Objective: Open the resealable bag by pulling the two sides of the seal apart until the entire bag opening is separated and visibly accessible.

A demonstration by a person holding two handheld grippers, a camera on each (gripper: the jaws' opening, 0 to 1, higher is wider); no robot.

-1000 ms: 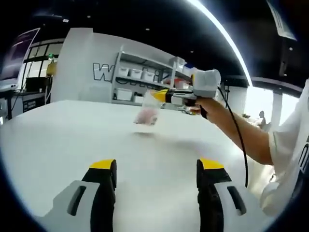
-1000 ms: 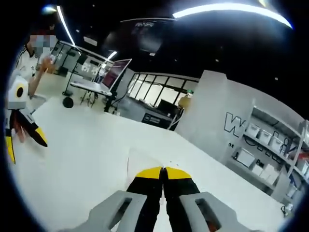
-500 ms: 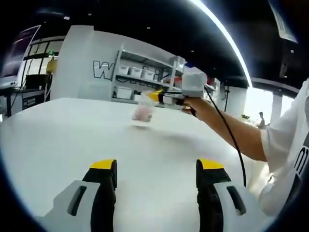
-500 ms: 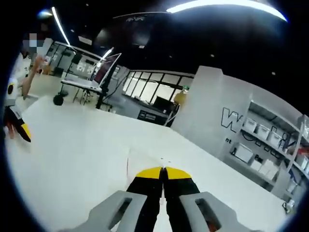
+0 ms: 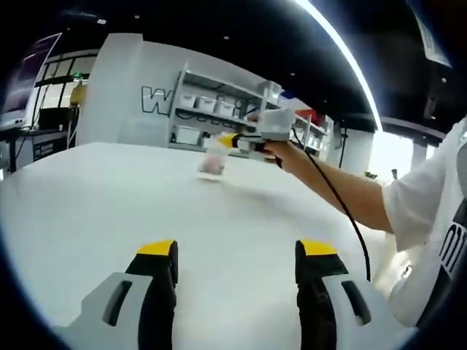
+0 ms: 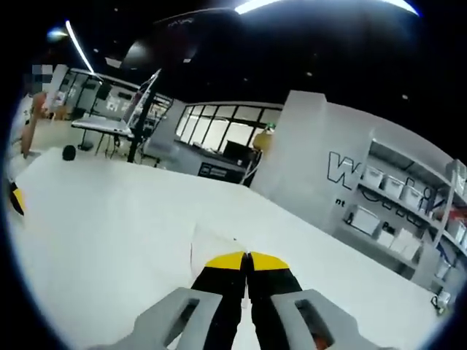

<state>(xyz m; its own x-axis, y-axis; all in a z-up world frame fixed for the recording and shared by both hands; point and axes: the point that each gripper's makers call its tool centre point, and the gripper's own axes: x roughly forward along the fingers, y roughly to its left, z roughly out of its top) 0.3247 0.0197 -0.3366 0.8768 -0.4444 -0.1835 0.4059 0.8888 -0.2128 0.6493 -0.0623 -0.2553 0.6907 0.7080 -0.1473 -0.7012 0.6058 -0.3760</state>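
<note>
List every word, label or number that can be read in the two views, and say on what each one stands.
"W": large dark letter on the white wall, left gripper view; the following letters are hidden behind the shelves.
"W": same wall, right gripper view; small print below it is too blurred.
Dark marks on the person's shirt: unreadable.

Probably a lab: white table [image 5: 87, 211], bin-lined shelving [image 5: 211, 117], glass partitions [image 6: 219, 135].

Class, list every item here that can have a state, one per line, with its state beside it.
Resealable bag: lifted off the table, hanging from the right gripper; seal state cannot be told.
Right gripper: jaws shut on the bag's edge.
Left gripper: jaws open, holding nothing.
White table: bare below the bag.
</note>
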